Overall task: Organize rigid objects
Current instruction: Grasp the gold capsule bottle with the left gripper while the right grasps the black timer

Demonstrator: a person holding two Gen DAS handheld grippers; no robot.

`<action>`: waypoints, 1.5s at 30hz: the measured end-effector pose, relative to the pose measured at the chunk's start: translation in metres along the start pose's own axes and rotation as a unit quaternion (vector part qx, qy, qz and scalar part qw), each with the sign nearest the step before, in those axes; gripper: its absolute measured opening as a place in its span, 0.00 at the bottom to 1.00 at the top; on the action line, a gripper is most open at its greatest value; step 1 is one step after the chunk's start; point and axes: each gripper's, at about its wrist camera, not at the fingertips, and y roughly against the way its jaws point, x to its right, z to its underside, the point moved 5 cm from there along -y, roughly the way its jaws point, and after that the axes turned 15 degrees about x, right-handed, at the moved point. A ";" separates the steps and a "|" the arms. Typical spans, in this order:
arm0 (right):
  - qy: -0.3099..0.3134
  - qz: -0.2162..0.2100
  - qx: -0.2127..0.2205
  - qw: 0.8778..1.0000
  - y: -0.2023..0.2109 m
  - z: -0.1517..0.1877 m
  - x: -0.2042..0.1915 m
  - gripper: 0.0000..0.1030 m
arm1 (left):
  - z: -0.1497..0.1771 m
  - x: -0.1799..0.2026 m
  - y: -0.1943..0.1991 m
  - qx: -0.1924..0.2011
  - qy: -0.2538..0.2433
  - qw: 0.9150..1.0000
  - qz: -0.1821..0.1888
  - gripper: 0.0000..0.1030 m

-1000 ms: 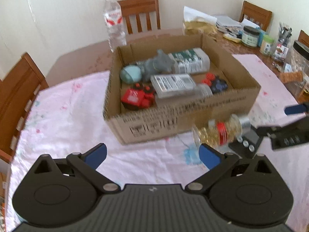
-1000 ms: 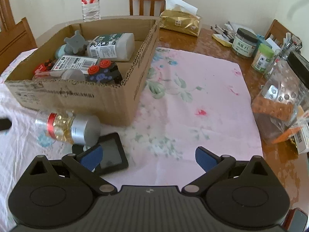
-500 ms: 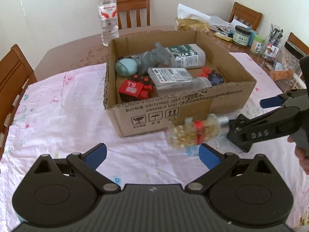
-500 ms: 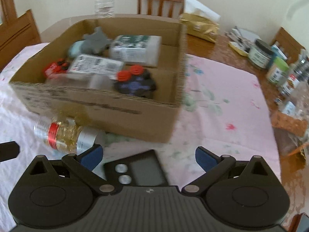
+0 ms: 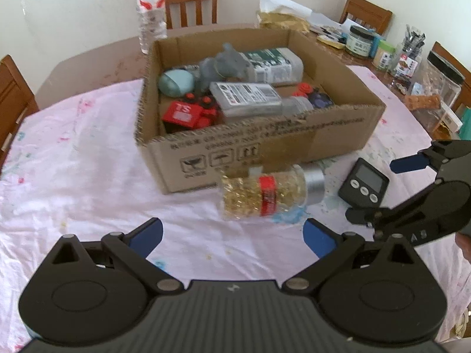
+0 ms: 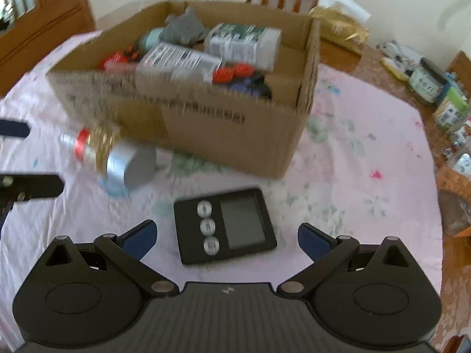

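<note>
A cardboard box (image 5: 294, 144) (image 6: 235, 135) on the pink tablecloth holds several items: two white bottles, a grey toy, red and purple toys. A clear jar of golden capsules (image 5: 270, 194) (image 6: 109, 153) with a silver lid lies on its side in front of the box. A black digital timer (image 6: 225, 225) (image 5: 363, 184) lies flat to its right. My left gripper (image 5: 232, 235) is open and empty, just short of the jar. My right gripper (image 6: 225, 236) is open and empty, with the timer between its fingers; it also shows in the left wrist view (image 5: 412, 188).
A water bottle (image 5: 150, 8) stands behind the box. Jars and containers (image 5: 391, 56) crowd the table's far right. A gold tissue pack (image 6: 341, 29) lies behind the box. Wooden chairs surround the table.
My right gripper swung left and now has the timer centred between its fingers. My left gripper moved closer to the jar. Both stayed open.
</note>
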 end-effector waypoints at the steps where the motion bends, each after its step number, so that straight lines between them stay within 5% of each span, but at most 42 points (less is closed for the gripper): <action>1: 0.007 0.002 -0.002 1.000 -0.001 0.002 0.001 1.00 | 0.002 0.002 -0.002 -0.003 0.001 1.000 0.002 0.98; 11: -0.018 0.004 0.029 0.999 -0.004 0.004 0.029 1.00 | 0.010 0.027 -0.025 -0.026 -0.001 1.000 0.012 0.98; 20: 0.000 -0.014 0.066 0.998 -0.001 0.009 0.031 1.00 | -0.001 0.039 -0.042 0.004 0.007 1.000 -0.017 0.98; 39: 0.010 -0.025 0.054 0.998 -0.004 0.004 0.018 1.00 | -0.003 0.013 -0.040 0.002 0.026 0.998 -0.059 0.91; 45: 0.017 -0.032 0.060 0.998 0.000 0.000 0.005 0.86 | -0.002 0.006 -0.039 0.002 0.032 0.998 -0.062 0.91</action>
